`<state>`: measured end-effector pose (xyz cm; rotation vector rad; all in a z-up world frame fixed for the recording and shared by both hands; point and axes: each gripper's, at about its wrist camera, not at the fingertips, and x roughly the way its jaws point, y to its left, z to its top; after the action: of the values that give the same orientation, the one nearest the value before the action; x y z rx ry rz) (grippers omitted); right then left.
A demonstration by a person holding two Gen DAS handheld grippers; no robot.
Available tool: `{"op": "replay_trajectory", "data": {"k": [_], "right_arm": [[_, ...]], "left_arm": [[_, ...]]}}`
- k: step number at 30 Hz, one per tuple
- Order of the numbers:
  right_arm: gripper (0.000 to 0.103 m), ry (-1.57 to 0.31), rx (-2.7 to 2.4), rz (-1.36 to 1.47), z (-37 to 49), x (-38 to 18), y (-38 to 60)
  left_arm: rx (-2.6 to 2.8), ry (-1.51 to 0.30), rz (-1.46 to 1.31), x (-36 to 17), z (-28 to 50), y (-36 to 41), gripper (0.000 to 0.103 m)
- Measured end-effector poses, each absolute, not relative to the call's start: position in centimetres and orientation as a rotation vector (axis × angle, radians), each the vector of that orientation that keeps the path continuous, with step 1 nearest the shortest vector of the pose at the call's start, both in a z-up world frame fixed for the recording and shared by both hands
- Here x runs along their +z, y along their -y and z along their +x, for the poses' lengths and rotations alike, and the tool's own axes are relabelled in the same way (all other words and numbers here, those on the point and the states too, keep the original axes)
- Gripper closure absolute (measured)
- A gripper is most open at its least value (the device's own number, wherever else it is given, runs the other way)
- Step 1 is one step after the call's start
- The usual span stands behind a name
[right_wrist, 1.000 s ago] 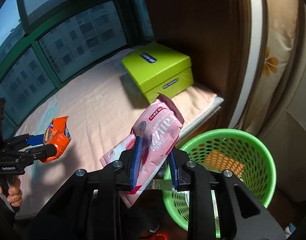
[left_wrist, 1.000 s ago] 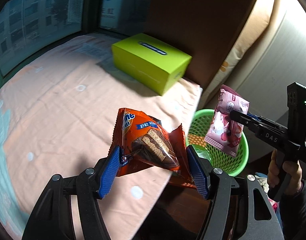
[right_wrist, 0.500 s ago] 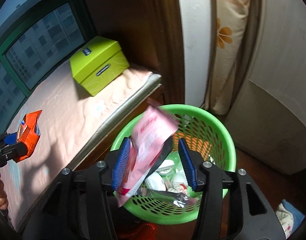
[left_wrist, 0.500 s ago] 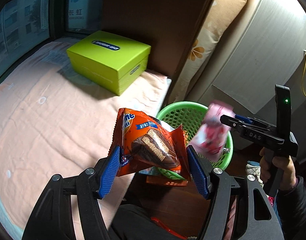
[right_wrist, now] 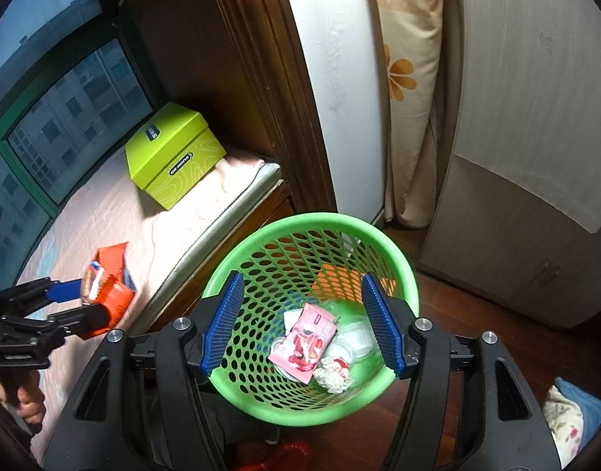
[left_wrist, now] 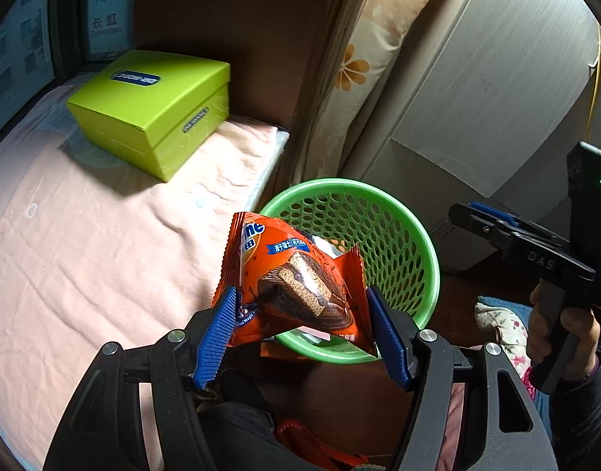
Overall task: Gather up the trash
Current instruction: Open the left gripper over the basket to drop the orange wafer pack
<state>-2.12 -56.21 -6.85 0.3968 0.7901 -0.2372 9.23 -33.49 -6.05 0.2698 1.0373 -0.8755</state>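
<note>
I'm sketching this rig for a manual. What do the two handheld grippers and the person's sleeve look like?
Both are black plastic frames with silver screws and two ribbed blue finger pads. The right gripper carries white "DAS" lettering, a pistol handle and an upright black block with a green light. The sleeve on the right arm is dark.

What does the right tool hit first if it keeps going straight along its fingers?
Most likely the trash inside the green basket: the open right tool points into its mouth, and the pink wrapper lies dead ahead. Depth is unclear.
</note>
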Motion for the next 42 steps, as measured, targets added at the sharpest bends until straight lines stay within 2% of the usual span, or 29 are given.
{"op": "replay_trajectory", "data": {"k": [14,18,23,42], "right_arm": [[0.030,-0.776,-0.279,0.382,-4.2,-6.5,57.3],[0.029,-0.776,-0.289,0.389,-4.7,-6.7,57.6],[0.029,-0.778,-0.289,0.396,-5.0,-6.9,57.6],[0.020,-0.745,-0.223,0.396,-3.9,-5.7,53.6]], "left_arm": [[-0.926,-1.105,0.326,-9.4,7.7,38.6,0.038],[-0.930,-1.110,0.316,-9.6,7.6,38.8,0.026],[-0.940,-1.105,0.308,-9.3,7.3,39.0,0.020],[-0.724,-1.007,0.254,-6.2,9.2,30.6,0.010]]}}
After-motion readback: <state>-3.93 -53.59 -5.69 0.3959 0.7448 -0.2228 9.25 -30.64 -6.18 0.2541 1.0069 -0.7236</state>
